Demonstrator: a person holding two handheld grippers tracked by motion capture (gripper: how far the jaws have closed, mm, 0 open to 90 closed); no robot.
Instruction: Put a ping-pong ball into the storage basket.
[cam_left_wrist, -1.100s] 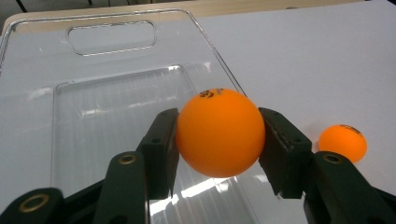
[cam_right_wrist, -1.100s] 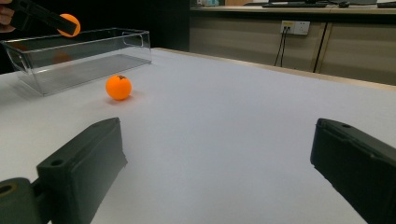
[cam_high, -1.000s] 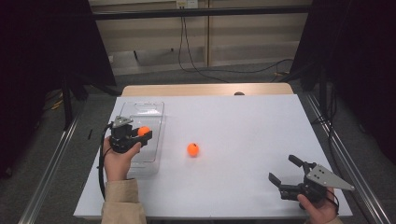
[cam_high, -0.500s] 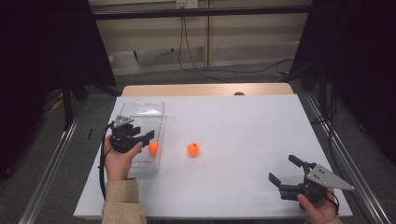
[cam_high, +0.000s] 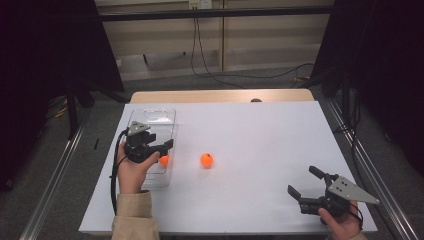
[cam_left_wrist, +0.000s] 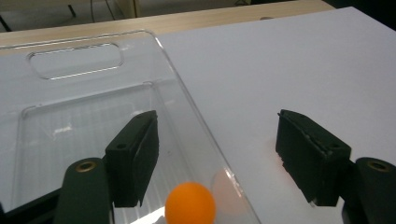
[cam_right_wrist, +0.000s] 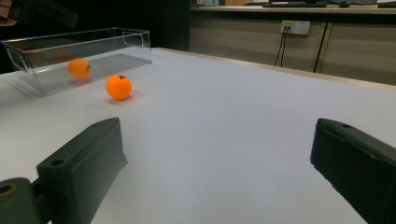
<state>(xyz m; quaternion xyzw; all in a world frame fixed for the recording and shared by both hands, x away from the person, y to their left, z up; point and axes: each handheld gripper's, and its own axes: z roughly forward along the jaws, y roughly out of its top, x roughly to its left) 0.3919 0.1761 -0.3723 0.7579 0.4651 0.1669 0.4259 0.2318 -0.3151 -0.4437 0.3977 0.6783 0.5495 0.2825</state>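
High view has my left gripper (cam_high: 162, 148) over the clear plastic bin (cam_high: 152, 116) – jaws have just been opening, nothing pinched, one orange ball (cam_high: 163, 160) inside the bin. Second orange ball (cam_high: 206, 159) sits on the white table (cam_high: 260, 145) – right gripper (cam_high: 305, 182) spread wide, empty.

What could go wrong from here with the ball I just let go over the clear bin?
1. The left gripper has just been opening, jaws clear of the dropped ball, which lies by the clear bin's near wall; withdrawing low could clip that wall and shift the bin.
2. The second ball sits loose on the white table; a glancing touch may roll it away.
3. The right gripper rests open, far from it.
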